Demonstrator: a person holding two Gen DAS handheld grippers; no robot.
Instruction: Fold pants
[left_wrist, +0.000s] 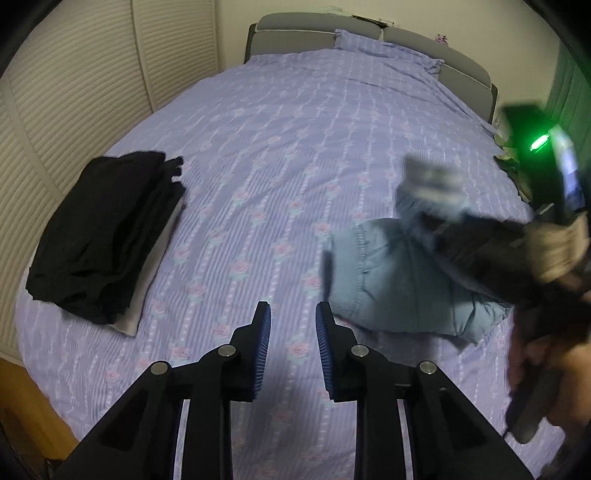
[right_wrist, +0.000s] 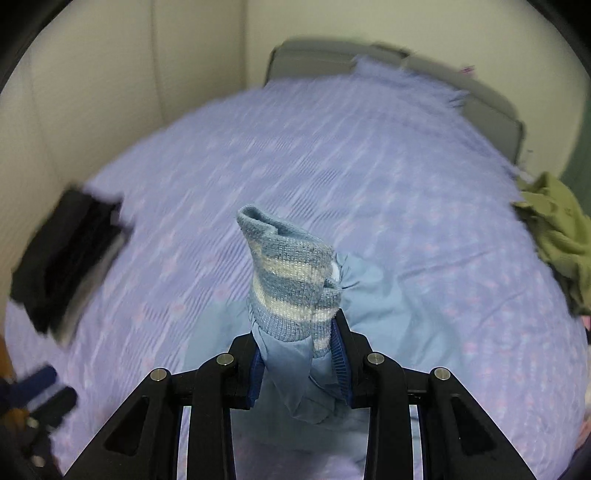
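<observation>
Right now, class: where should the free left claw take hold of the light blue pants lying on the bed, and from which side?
Grip the light blue pants at their stitched near-left edge, coming from the left: that edge lies bare, nearest the open left claw.

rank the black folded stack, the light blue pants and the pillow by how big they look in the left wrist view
1. light blue pants, though the right gripper hides part, so its lead over the stack is unsure
2. black folded stack, close to it
3. pillow, smallest, but it lies farthest from the camera
</observation>
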